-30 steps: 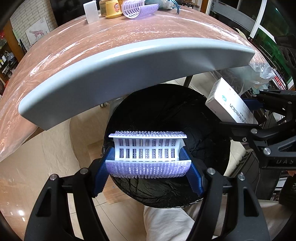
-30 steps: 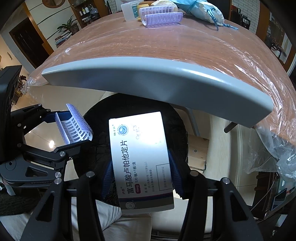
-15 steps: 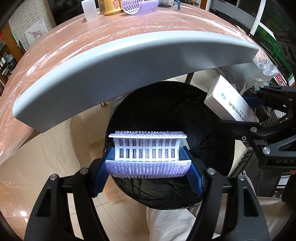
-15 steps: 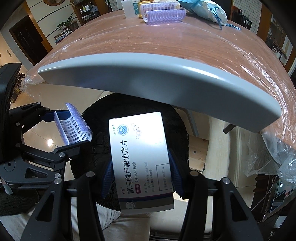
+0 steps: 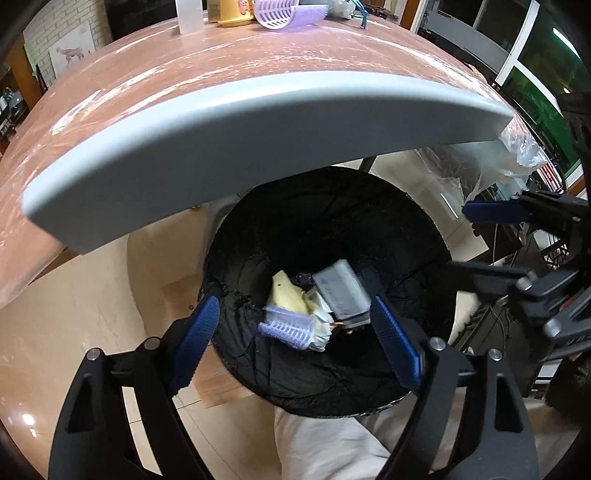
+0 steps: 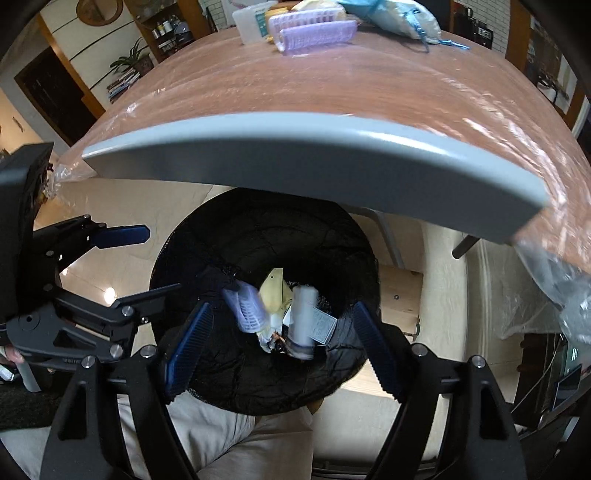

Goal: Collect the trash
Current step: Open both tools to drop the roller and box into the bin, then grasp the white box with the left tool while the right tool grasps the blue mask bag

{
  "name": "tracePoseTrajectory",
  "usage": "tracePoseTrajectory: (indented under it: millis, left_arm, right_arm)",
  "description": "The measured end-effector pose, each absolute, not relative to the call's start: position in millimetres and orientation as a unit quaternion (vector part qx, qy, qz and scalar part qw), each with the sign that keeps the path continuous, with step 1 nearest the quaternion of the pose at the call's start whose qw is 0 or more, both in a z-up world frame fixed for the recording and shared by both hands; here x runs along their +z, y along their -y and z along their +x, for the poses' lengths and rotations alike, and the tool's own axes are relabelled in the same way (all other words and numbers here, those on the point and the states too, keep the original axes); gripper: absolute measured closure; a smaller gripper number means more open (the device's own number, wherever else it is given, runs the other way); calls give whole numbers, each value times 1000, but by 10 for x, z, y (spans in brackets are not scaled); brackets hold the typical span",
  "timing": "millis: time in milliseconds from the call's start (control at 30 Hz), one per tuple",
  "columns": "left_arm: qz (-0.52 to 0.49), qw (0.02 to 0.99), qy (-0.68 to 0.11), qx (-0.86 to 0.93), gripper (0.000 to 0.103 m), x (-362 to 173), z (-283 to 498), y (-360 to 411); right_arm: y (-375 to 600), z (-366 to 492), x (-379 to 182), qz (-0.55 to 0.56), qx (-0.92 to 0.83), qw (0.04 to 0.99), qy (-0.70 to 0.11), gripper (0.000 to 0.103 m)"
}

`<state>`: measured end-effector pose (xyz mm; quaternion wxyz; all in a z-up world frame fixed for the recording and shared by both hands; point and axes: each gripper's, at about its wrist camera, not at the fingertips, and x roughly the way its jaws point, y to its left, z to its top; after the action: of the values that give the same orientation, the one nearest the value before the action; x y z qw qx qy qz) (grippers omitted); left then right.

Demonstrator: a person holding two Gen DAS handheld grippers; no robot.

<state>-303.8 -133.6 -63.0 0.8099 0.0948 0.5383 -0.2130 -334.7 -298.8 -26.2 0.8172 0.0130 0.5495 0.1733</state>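
Observation:
A round bin lined with a black bag (image 5: 332, 221) (image 6: 266, 236) stands on the floor under the table edge. Inside lie a purple hair roller (image 5: 286, 328) (image 6: 246, 308), a white medicine box (image 5: 341, 293) (image 6: 303, 317), blurred in the right wrist view, and yellowish wrappers (image 5: 286, 295). My left gripper (image 5: 295, 341) is open and empty above the bin's near side. My right gripper (image 6: 280, 345) is open and empty above the bin too. Each gripper also shows from the side in the other's view: the right one (image 5: 491, 240) and the left one (image 6: 147, 262).
The table (image 5: 258, 110) has a grey rim and a plastic-covered wooden top. At its far end sit a second purple roller (image 6: 314, 31), a white box (image 6: 253, 24), a yellow cup (image 5: 232, 13) and a blue-white bag (image 6: 391, 16). My pale trouser leg (image 5: 332, 443) is below the bin.
Both grippers have opened. The purple roller and the medicine box have dropped from them into the bin.

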Motion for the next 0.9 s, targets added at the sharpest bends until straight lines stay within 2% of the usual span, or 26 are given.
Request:
tracePoseTrajectory:
  millis: [133,267,333,433,500,667,900]
  left_arm:
    - [84,816,-527,-222,18,-466,-3133,1244]
    - [52,840,-479,-252,18,23,-3240,1088]
    - [38,853,-448,-265,3,288,-3234,1018]
    - [34,884,-392,-251,2,671,-3092,979]
    - [26,897,-377,-230,2,833,-2840,919]
    - [9,906,-379,-190,2,950,-2254,839]
    - [9,894,-409,-181,2,848,-1429,797]
  right_arm:
    - [3109,-3446,-46,21,170,830,-530,26]
    - [3260,-3560,436,18,161,866,-474,23]
    - [3338,-3520,659,16,142,886,-441,13]
    - [3448,-3315,941,10,111,911,-396,6]
    - [3496,-3087,1063,2,95,921,-379,6]
    - [3511,-2416,1155,-40,72,925,-372,5]
    - [3386,-1475,1022,-94,62,910,-399,5]
